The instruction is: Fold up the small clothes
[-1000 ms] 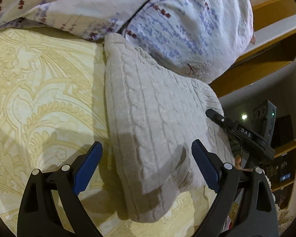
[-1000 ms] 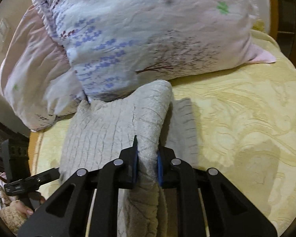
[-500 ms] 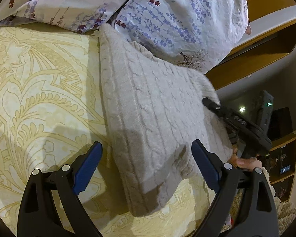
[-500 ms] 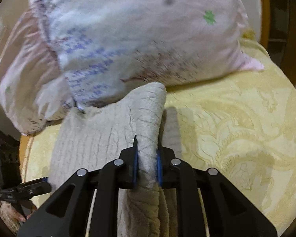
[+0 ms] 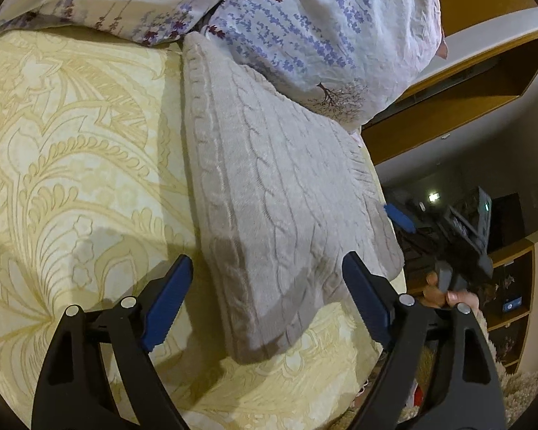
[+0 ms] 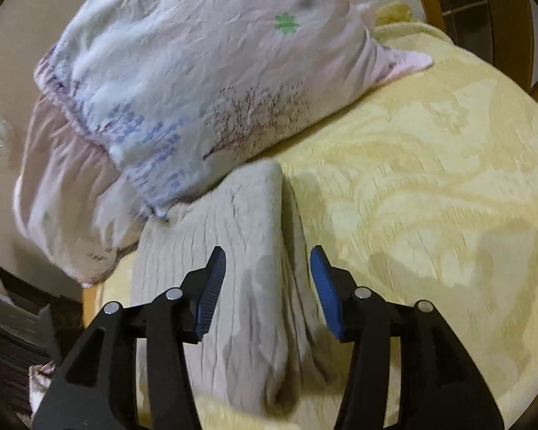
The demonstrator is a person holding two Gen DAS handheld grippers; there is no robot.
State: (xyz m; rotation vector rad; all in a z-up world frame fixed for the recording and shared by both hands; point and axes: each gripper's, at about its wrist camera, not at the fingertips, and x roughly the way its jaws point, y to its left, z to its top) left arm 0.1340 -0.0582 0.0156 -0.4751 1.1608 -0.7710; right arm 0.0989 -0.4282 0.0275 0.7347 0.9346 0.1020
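Note:
A beige cable-knit garment [image 5: 279, 193] lies folded on the yellow patterned bedspread [image 5: 71, 165], its far end against the pillows. My left gripper [image 5: 265, 301] is open and empty, its jaws wide either side of the garment's near corner, above it. My right gripper [image 6: 267, 286] is open, its blue pads either side of the garment's raised folded edge [image 6: 262, 236], not gripping it. The right gripper's blue pad [image 5: 398, 216] shows at the garment's far side in the left wrist view.
Two floral pillows [image 5: 315, 25] [image 6: 197, 82] lie at the head of the bed. A wooden headboard and shelf [image 5: 484, 82] stand to the right. The bed edge falls off to the right, with dark furniture [image 5: 513, 286] beyond.
My right gripper opened and let go of the garment's folded edge, which has settled onto the bed. My left gripper has stayed open and drawn back slightly.

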